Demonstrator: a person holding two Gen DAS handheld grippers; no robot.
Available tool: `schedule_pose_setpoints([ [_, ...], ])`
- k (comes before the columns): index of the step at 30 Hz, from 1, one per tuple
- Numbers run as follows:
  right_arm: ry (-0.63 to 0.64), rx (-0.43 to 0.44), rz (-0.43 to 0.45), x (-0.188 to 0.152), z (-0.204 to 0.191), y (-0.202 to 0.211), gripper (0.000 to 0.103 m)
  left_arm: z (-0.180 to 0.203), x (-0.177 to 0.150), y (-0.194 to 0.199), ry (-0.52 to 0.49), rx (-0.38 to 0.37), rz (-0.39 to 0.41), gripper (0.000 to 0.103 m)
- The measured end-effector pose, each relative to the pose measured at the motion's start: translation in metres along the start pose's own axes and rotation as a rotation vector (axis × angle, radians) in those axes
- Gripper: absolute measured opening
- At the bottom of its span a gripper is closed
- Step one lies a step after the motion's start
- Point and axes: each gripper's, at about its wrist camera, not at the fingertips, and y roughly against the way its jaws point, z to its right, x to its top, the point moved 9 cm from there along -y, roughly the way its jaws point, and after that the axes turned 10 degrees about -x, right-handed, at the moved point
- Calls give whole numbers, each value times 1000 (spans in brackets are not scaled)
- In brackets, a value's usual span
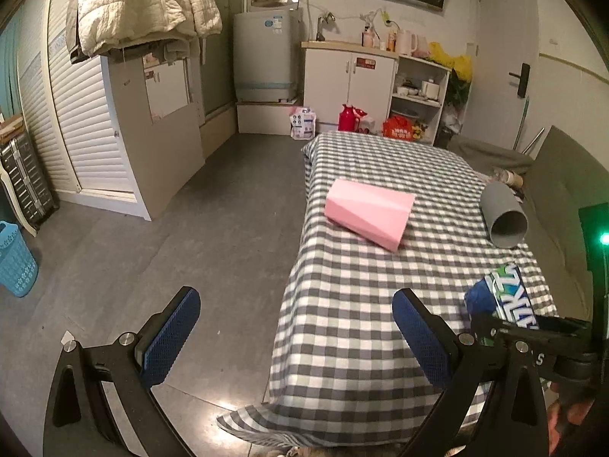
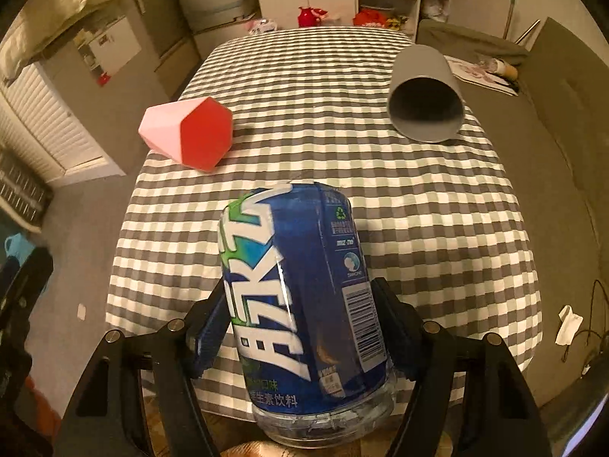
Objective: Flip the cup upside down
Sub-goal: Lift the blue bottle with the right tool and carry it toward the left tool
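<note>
At the bottom centre of the right wrist frame, the right gripper (image 2: 304,327) was clamped on a blue-labelled bottle (image 2: 300,304), its clear end toward the camera; in the left wrist frame the left gripper (image 1: 293,339) stood wide apart and empty at the lower edge, over the near left edge of the checked tabletop (image 1: 361,323); higher, mid-frame, lay the pink cup (image 1: 369,213) on its side, long axis running roughly left to right, wide mouth toward the right; farther right lay a grey cup (image 1: 504,215), also on its side, mouth toward the camera; judging from this, the free left gripper sat nearer the pink cup, which lay ahead and slightly right of it.
</note>
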Motion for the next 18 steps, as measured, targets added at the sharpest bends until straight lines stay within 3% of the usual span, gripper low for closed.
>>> schedule_pose_setpoints([
  [8, -59, 91, 30, 4, -1, -7, 71, 15, -11, -12, -34, -6, -38, 103],
  [12, -84, 124, 54, 10, 1, -3, 89, 23, -10, -16, -50, 7, -50, 103],
  [18, -55, 141, 168, 22, 14, 32, 89, 43, -8, -12, -23, -29, -41, 103],
])
